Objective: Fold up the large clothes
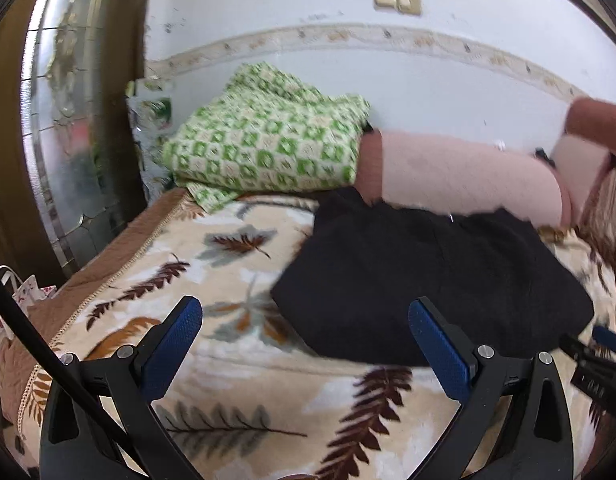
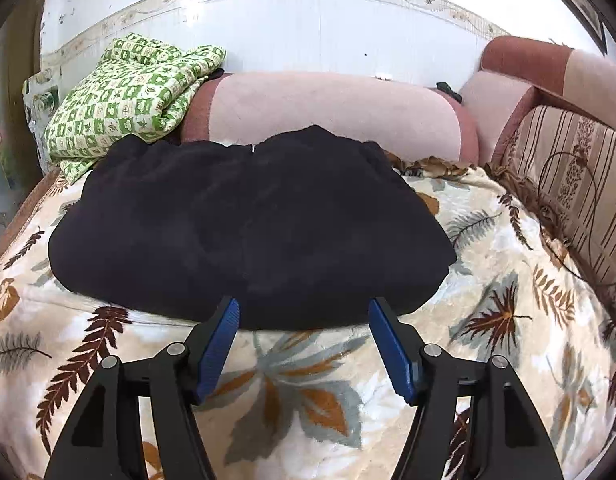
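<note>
A folded black garment [image 2: 243, 228] lies on the leaf-patterned blanket [image 2: 308, 380], its far edge against a pink bolster. In the left wrist view the same black garment [image 1: 428, 280] sits ahead and to the right. My left gripper [image 1: 305, 320] is open over the blanket, its right blue pad at the garment's near left edge and nothing between the pads. My right gripper [image 2: 303, 316] is open too, its blue fingertips at the garment's near edge, no cloth pinched. The right gripper's tip [image 1: 600, 344] shows at the right edge of the left wrist view.
A green-and-white checked cloth [image 2: 127, 96] is bundled at the back left by the wall. The pink bolster [image 2: 328, 112] and a striped cushion [image 2: 572, 184] line the back and right. A mirrored door [image 1: 67, 120] stands at left, with a patterned bag [image 1: 23, 296] below it.
</note>
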Motion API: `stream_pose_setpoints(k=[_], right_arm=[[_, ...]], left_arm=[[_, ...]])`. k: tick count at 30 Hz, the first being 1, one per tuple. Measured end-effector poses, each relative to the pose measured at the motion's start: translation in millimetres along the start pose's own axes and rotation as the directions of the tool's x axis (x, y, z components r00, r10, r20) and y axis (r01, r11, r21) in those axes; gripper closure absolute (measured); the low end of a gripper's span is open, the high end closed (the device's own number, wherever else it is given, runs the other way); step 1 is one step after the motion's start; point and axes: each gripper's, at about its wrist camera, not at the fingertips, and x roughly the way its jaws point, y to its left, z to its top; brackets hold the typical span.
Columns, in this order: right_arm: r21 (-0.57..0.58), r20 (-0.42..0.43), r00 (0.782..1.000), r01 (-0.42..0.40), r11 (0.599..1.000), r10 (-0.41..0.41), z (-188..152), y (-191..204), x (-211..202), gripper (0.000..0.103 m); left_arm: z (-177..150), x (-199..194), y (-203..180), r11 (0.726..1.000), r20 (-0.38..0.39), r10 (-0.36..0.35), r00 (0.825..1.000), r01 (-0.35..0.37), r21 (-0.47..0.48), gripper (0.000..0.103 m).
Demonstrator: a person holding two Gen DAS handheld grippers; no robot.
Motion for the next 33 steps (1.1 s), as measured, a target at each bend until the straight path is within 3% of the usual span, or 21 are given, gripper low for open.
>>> stream_pose_setpoints(k=[4, 12, 33], right_arm=[[0.024, -0.033, 0.999, 0.021, 0.999, -0.021, -6.0, -9.3, 5.5, 0.031], [0.053, -0.055, 0.998, 0.031, 0.998, -0.028, -8.5, -16.5, 11.0, 0.031], [0.004, -0.071, 0.997, 0.039, 0.999, -0.038, -15.2, -7.7, 17.2, 0.028]], left_arm=[[-4.8, 10.7, -1.2, 0.999, -0.063, -0.037, 0.997, 0.036, -0.012, 0.0], [-8.4, 17.9, 4.3, 0.998, -0.1, -0.051, 0.994, 0.047, -0.042, 0.0], [-11.0, 18.4, 2.9, 0.998, -0.109, -0.061, 0.992, 0.061, -0.008, 0.0]])
